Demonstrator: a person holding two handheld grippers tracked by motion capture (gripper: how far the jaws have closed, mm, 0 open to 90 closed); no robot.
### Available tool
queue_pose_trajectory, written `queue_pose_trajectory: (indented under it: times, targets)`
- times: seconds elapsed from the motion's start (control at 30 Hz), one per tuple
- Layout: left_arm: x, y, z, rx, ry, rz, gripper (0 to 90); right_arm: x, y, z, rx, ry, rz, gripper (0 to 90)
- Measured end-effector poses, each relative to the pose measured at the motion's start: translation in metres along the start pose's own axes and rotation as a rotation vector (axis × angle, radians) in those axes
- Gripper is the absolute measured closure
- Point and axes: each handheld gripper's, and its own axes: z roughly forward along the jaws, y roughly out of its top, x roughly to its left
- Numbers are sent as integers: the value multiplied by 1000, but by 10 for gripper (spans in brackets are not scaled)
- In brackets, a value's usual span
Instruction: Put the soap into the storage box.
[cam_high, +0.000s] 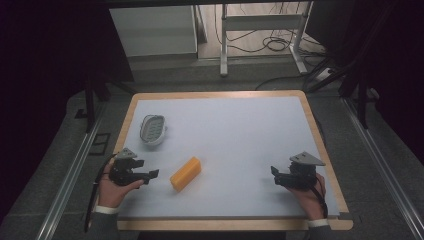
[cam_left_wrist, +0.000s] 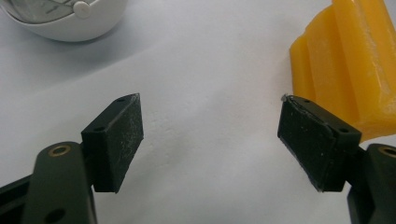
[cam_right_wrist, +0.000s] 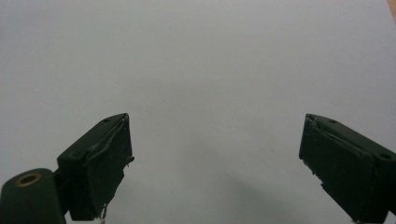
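A yellow block (cam_high: 185, 173) lies on the white table top (cam_high: 235, 130), angled toward the far right. In the left gripper view the yellow block (cam_left_wrist: 348, 60) sits just beyond the right jaw. My left gripper (cam_high: 150, 176) is held low at the table's near left, a short way left of the block, open with nothing between its jaws (cam_left_wrist: 210, 135). A white oval dish with a clear insert (cam_high: 153, 129) rests farther back on the left; its rim (cam_left_wrist: 70, 23) shows at the top left. My right gripper (cam_high: 274, 175) stands open over bare table (cam_right_wrist: 215, 158) at the near right.
The table has a wooden edge (cam_high: 320, 135) all round. Beyond it stand white desk legs (cam_high: 223, 45) with loose cables (cam_high: 275, 42) on the floor. Metal rails (cam_high: 70, 175) run along both sides of the table.
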Motion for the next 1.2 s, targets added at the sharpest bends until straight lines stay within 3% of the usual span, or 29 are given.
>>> queue_pose_trajectory:
  times: [0.1,0.3,0.73,0.87,0.97,1.2]
  targets:
    - [3,1,1,-2,1,-4,227,-5,-3,-4,-16,4,23,103]
    - [5,2,2,6,-2,-11,229,-9,-4,-9,-33,-30,65,102]
    - [5,5,-7,-13,20,-14,228,-8,-10,-7,-19,-38,71,95]
    - [4,12,-10,-4,29,-4,228,-7,-10,-9,-26,-34,75,95]
    - [1,25,-21,21,61,26,222,-6,-12,-12,-37,-32,77,95]
    - [-5,34,-31,11,56,15,217,-5,-13,-16,-45,-22,69,95]
